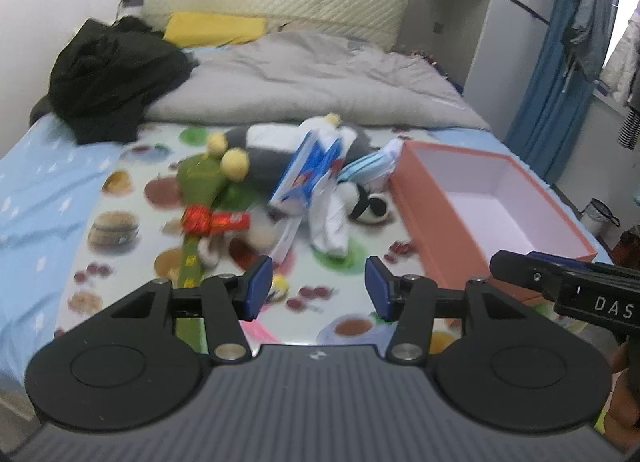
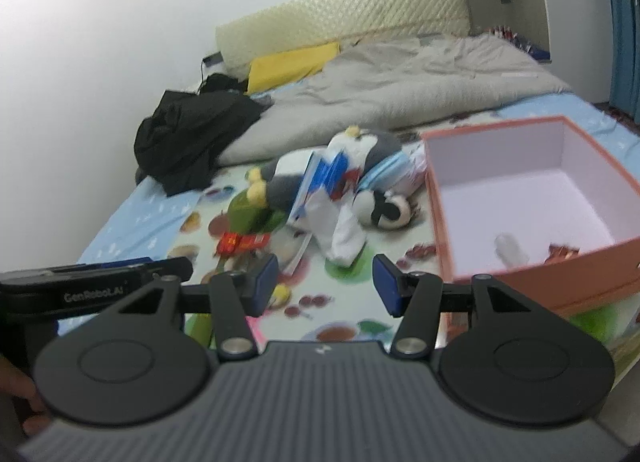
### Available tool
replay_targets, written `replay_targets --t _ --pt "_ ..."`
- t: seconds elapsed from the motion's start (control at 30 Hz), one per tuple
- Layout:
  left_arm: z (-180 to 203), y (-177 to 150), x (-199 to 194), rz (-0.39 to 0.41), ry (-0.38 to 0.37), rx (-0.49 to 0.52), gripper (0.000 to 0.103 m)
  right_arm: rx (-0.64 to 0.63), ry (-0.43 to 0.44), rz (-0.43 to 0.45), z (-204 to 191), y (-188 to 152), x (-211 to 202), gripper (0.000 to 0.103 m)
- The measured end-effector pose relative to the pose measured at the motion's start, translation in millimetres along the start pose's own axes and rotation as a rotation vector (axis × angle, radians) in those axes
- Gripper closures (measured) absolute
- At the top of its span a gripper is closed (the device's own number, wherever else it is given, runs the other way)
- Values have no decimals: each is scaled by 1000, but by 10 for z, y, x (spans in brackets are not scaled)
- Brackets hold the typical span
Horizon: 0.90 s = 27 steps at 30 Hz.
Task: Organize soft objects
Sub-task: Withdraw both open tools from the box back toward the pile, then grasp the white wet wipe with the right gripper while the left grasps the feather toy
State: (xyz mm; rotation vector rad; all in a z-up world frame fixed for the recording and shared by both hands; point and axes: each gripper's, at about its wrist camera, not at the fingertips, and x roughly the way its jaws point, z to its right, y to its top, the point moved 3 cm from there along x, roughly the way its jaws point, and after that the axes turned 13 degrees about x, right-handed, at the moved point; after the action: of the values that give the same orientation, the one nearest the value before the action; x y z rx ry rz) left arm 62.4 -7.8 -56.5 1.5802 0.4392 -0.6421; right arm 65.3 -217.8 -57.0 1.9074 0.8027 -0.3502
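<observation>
Ahead of both claws, on the food-print mat [image 1: 120, 198], sits the pile I have to sort: a grey plush [image 1: 268, 150], a green toy [image 1: 200, 178] to its left, a blue-white pack [image 1: 308, 170] leaning upright in the middle, a white sock [image 1: 332, 222] nearest my fingers, and a small panda [image 1: 368, 202] just right of the sock. Left claw [image 1: 318, 288]: jaws wide apart, nothing between the pads, held short of the pile and above the mat. Right claw [image 2: 324, 286]: likewise wide open and empty, with the sock dead ahead and the box [image 2: 440, 222] to its right. Box is open-topped; from the right wrist view I see two small bits on its floor near the front wall, too blurred to name. Frames are motion-smeared, so fine detail is unreliable. My judgement: this is the approach stage, no item grasped yet and the sorting barely begun. Next move, as I read it: advance the right claw onto the sock, close on a thick fold, lift clear of the pack, then carry right over the box wall.
</observation>
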Motion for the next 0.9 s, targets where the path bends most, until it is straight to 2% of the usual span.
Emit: replay_targets --t 0.23,0.43,0.63,0.9 --pt "-109 -258 161 -57 16 -30 46 4 -6 -88 -32 -291 170 48" --pt "-223 -286 472 -106 12 -59 46 7 -15 -151 -7 -292 426 48" --pt "-326 -243 1044 -178 8 -70 46 -7 -46 -213 89 -164 841 48" --pt "-413 -141 1902 -265 -66 -29 46 -4 -76 -279 203 26 1526 48"
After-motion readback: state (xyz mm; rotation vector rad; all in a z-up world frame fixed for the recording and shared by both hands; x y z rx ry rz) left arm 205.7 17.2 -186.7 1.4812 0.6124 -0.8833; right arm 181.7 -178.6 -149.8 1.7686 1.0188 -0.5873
